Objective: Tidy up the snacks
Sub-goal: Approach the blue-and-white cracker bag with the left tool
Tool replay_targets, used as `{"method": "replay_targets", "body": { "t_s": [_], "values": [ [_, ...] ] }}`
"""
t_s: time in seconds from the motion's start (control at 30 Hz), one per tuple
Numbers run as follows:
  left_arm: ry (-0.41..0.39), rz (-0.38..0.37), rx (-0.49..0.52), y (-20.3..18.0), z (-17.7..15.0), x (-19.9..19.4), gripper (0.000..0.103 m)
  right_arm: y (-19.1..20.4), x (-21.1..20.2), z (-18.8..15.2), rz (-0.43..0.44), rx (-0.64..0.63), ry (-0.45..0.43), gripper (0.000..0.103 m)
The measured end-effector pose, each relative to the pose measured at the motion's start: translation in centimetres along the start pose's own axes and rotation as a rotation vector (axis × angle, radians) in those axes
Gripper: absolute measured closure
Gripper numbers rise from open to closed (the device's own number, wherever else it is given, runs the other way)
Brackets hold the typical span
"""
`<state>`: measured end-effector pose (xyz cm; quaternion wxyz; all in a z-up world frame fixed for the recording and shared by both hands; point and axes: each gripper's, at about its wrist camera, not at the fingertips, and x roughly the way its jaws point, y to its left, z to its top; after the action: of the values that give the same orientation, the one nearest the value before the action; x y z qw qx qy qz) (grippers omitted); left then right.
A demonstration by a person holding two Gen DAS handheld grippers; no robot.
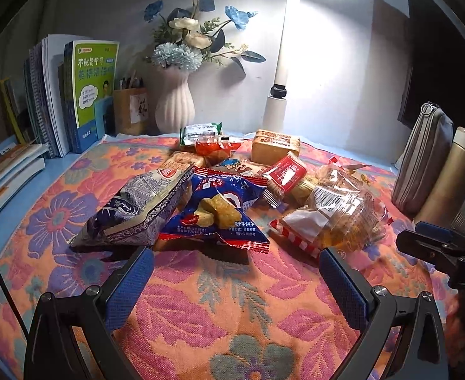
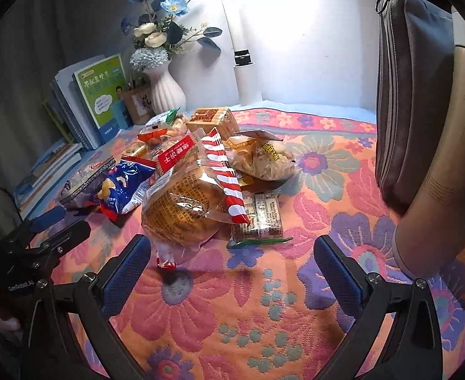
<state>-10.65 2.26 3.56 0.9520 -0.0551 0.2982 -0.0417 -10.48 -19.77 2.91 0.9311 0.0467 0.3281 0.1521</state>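
A pile of wrapped snacks lies on a flowered cloth (image 1: 232, 316). In the left wrist view a blue biscuit packet (image 1: 219, 215) sits nearest, a grey-blue patterned bag (image 1: 131, 212) to its left, a clear bread bag with red stripes (image 1: 337, 215) to its right. My left gripper (image 1: 237, 258) is open and empty just in front of the blue packet. In the right wrist view my right gripper (image 2: 232, 248) is open and empty, just in front of the bread bag (image 2: 184, 209). A flat pack with a label (image 2: 259, 215) lies beside it.
Books (image 1: 74, 95), a pen holder (image 1: 129, 110), a white vase with flowers (image 1: 175, 101) and a lamp (image 1: 280, 72) stand along the back wall. A grey pouch (image 2: 413, 95) and a beige flask (image 2: 448, 164) stand at the right. The other gripper shows at each view's edge.
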Motion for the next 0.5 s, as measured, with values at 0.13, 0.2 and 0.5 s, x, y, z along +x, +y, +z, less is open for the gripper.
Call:
{"method": "replay_targets", "body": {
  "t_s": [0.13, 0.2, 0.5],
  "values": [
    [0.012, -0.011, -0.042, 0.7, -0.1, 0.3, 0.0, 0.4, -0.2, 0.0, -0.015, -0.02, -0.008, 0.0],
    [0.015, -0.015, -0.057, 0.9, -0.1, 0.4, 0.0, 0.6, -0.1, 0.0, -0.019, -0.029, -0.002, 0.0],
    [0.023, -0.014, -0.068, 1.2, -0.1, 0.5, 0.0, 0.5, 0.1, 0.0, -0.028, -0.023, 0.009, 0.0]
  ]
}}
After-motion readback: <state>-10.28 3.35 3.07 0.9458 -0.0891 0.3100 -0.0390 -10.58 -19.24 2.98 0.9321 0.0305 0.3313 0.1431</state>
